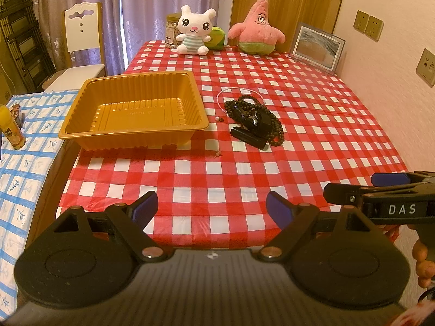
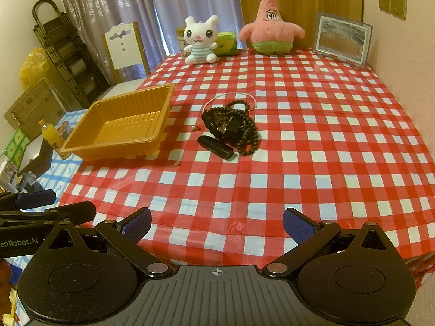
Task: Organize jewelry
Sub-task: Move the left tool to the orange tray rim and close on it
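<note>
- The left gripper (image 1: 212, 209) and right gripper (image 2: 217, 225) are held wide apart at the jaws, gripping nothing, above the near edge of the red-and-white checked tablecloth (image 2: 326, 149).
- The pile of dark beaded jewelry (image 2: 233, 125) is seen at 12 o'clock, mid-table.
- The ribbed gold plastic tray (image 1: 136, 108) is placed at its 9 o'clock, overhanging the table's left edge.
- Bare cloth is left between.

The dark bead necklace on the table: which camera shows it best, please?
The right wrist view shows the dark bead necklace best: it lies nearer the picture's middle and its strands show clearly. The left wrist view shows the same necklace too, about as large, but further right, partly under the black watch.
</note>
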Demonstrator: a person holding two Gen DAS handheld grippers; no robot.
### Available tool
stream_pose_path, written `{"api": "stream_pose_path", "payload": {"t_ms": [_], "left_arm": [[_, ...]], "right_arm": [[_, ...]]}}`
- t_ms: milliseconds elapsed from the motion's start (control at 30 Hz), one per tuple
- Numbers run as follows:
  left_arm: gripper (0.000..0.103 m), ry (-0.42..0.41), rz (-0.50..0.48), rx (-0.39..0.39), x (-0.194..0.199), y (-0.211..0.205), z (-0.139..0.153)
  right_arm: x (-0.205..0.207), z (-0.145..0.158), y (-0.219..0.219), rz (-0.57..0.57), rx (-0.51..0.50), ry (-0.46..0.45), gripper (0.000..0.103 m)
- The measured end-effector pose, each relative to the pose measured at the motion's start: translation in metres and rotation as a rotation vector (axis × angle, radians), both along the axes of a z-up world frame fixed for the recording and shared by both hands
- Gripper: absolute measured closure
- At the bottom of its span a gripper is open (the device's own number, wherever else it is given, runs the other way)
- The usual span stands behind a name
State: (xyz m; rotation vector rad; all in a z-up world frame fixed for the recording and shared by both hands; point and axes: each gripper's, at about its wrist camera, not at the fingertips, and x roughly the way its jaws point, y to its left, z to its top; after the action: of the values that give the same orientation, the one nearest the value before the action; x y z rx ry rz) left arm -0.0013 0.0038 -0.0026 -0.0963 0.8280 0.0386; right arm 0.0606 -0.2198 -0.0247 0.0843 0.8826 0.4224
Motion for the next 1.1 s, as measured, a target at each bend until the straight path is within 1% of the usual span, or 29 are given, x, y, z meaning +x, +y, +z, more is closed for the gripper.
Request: {"api": "stream_pose_path", "payload": {"t_ms": [200,233,367,467,667,800,967,1100], "left_arm": [[0.017,0.01,-0.002,-0.014,-0.001,0.002,-0.003],[0.017,0.014,0.002,-0.017,0.004,0.014,-0.005],[0.017,0.034,0.027,-0.032,0.011,0.027,-0.013],[0.017,0.029,0.078,-0.051,0.012,0.043,-0.016],[0.018,-0.017,0.235,-0.104,0.014,0.094,-0.026],[0.018,-0.042,0.313,-0.078,0.02,0.12,-0.032],[0.019,-0.064,0.399,-0.069,0.037,0.154,-0.042],[0.02,-0.136,0.447,-0.055,0.048,0.173,-0.049]], "right_arm": [[0.0,0.0,0.002,0.0,0.0,0.0,0.001],[0.0,0.0,0.003,-0.001,0.001,-0.002,0.001],[0.004,-0.004,0.009,-0.013,0.004,-0.014,0.001],[0.015,-0.011,0.011,-0.028,0.014,-0.012,0.001],[0.035,-0.023,0.019,-0.029,0.038,-0.026,0.001],[0.051,-0.032,0.029,-0.029,0.034,-0.017,0.001],[0.077,-0.044,0.041,-0.05,0.032,0.007,0.001],[0.098,-0.051,0.052,-0.073,0.018,0.019,0.001]]}}
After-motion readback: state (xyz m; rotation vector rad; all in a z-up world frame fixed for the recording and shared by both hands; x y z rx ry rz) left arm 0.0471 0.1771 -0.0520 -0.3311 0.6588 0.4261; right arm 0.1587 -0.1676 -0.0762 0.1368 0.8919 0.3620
